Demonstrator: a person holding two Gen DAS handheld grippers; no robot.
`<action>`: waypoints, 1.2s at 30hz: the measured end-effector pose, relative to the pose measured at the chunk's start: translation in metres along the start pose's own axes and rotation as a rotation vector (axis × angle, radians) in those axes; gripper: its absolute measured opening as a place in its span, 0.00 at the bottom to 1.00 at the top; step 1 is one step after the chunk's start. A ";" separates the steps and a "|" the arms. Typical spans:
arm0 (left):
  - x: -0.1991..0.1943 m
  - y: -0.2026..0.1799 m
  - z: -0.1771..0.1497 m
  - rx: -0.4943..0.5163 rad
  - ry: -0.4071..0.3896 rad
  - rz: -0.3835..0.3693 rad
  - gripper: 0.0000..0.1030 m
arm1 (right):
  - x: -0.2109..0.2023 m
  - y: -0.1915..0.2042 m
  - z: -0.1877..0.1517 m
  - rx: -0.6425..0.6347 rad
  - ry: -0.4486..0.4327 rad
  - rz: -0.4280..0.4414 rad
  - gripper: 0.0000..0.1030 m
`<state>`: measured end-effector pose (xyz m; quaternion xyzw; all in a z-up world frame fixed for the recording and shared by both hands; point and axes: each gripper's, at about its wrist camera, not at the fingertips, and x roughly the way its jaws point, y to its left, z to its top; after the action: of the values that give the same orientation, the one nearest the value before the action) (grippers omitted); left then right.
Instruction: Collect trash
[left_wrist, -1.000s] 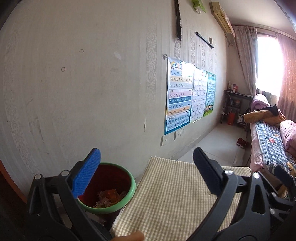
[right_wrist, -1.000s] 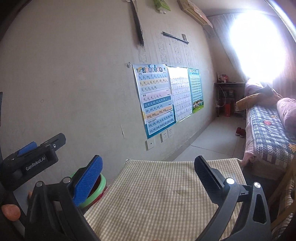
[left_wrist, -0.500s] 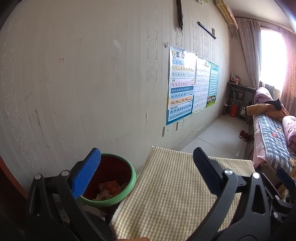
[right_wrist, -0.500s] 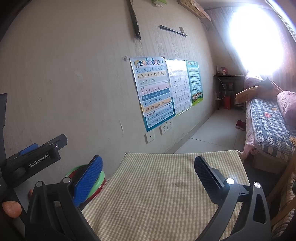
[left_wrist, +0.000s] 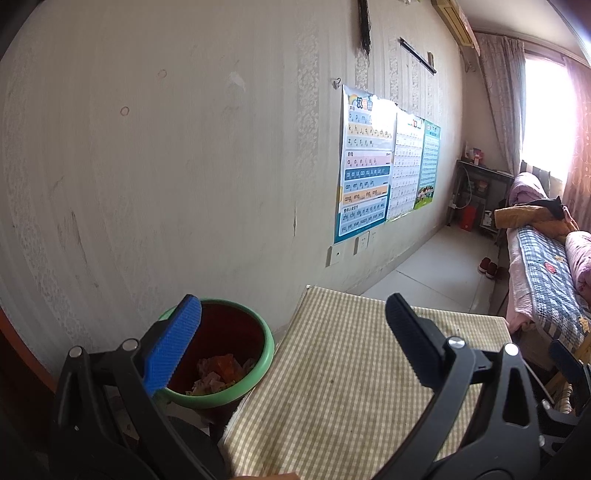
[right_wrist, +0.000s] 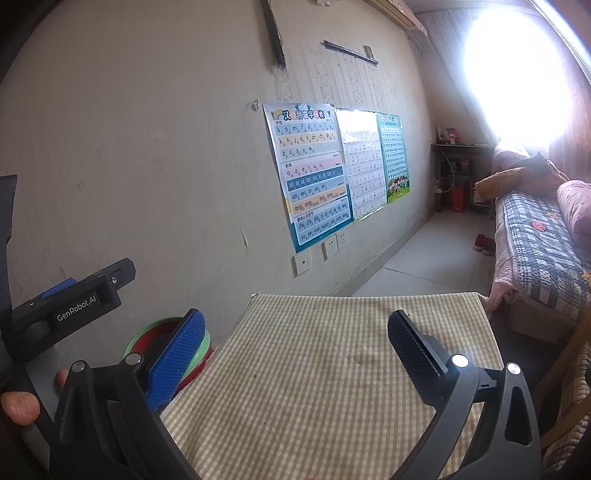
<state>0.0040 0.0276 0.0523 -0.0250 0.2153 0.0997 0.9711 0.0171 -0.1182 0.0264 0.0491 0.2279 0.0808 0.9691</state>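
A red bin with a green rim (left_wrist: 264, 363) stands against the wall, left of the table, with crumpled trash (left_wrist: 218, 373) inside. It also shows in the right wrist view (right_wrist: 142, 338), partly hidden by a finger. My left gripper (left_wrist: 291, 332) is open and empty above the table's left edge, beside the bin. My right gripper (right_wrist: 295, 345) is open and empty above the checked tablecloth (right_wrist: 332, 369). The left gripper's body (right_wrist: 70, 310) shows at the left of the right wrist view.
The wall (left_wrist: 184, 166) runs close along the left, with posters (left_wrist: 365, 166) and sockets. A bed (left_wrist: 546, 273) with bedding stands at the right, a small shelf (left_wrist: 480, 192) and a bright window at the far end, red slippers (left_wrist: 489, 266) on the floor.
Both views have tilted down and in slightly. The bin and table sit a little higher in the left wrist view. Both grippers stay open and empty.
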 end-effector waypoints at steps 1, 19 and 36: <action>0.000 0.000 0.000 0.000 0.001 0.000 0.95 | 0.000 0.001 0.000 -0.002 0.002 0.002 0.93; 0.013 0.003 -0.006 -0.011 0.042 0.001 0.95 | 0.012 0.003 -0.008 -0.019 0.059 0.016 0.93; 0.034 0.015 -0.024 -0.028 0.129 0.010 0.95 | 0.052 -0.042 -0.037 0.026 0.219 -0.082 0.93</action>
<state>0.0214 0.0463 0.0166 -0.0440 0.2762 0.1057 0.9543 0.0517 -0.1480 -0.0346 0.0434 0.3351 0.0429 0.9402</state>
